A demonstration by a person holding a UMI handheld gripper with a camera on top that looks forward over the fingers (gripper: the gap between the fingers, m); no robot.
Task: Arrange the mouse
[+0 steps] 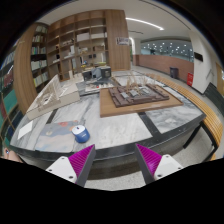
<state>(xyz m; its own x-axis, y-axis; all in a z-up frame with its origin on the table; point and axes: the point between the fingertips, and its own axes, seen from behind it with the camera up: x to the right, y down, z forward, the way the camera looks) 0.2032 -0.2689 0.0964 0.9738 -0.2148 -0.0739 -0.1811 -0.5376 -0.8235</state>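
Observation:
A small blue and white object point(79, 132), which looks like the mouse, lies on the pale marbled table point(120, 128), ahead of my left finger and slightly to its left. A small white round thing point(66, 124) sits just behind it. My gripper point(115, 160) is open and empty, with its two magenta pads point(81, 159) spread wide apart. The fingers hover at the table's near dark edge point(112, 149), short of the mouse. Nothing stands between them.
A large wooden board with a building model point(140, 95) lies on the table's far right half. Small items point(92, 80) sit at the far end. Tall wooden bookshelves point(85, 40) stand behind. A wooden panel point(24, 68) stands at the left.

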